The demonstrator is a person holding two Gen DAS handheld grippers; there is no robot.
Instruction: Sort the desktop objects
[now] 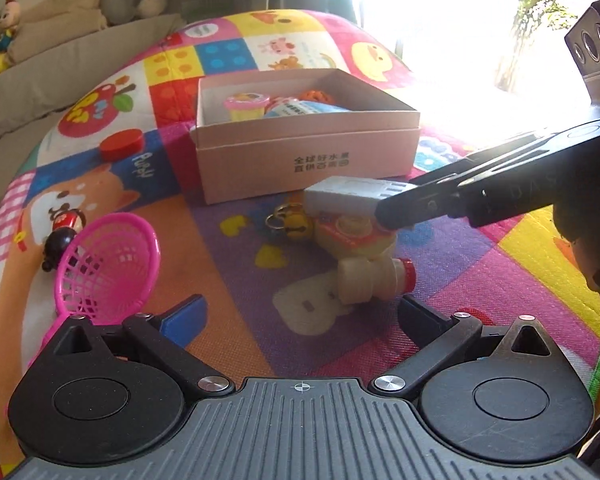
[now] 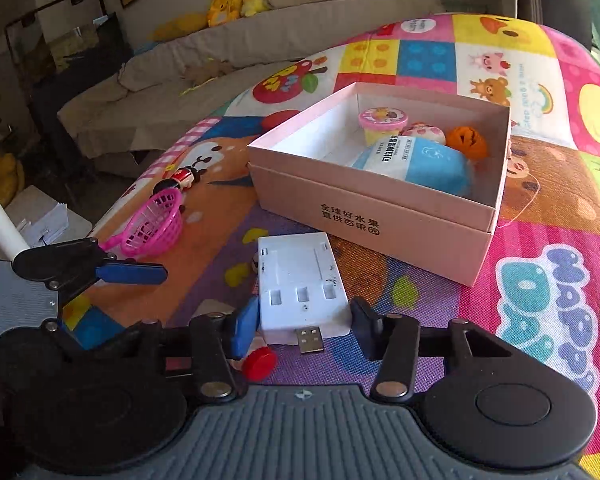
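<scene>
- White plastic is what the right gripper [image 2: 305, 326] is clamping: a flat USB hub [image 2: 302, 284], its jaws closing on both long sides, the plug end pointing back toward the camera
- The hub is hanging above the colourful play mat [image 2: 540, 208], just in front of the pink box [image 2: 380, 216]
- The box is sitting open, holding a blue-and-white packet [image 2: 416, 160], a small pink-lidded cup [image 2: 382, 122] and an orange ball [image 2: 468, 142]
- The left gripper [image 1: 300, 316] is hovering low with its jaws standing wide apart, gripping nothing
- A small bottle with a red cap [image 1: 374, 280] is lying on its side just ahead of those jaws
- A pink basket [image 1: 108, 266] is tilting on the mat to the left, beside a little figurine [image 1: 62, 234]
</scene>
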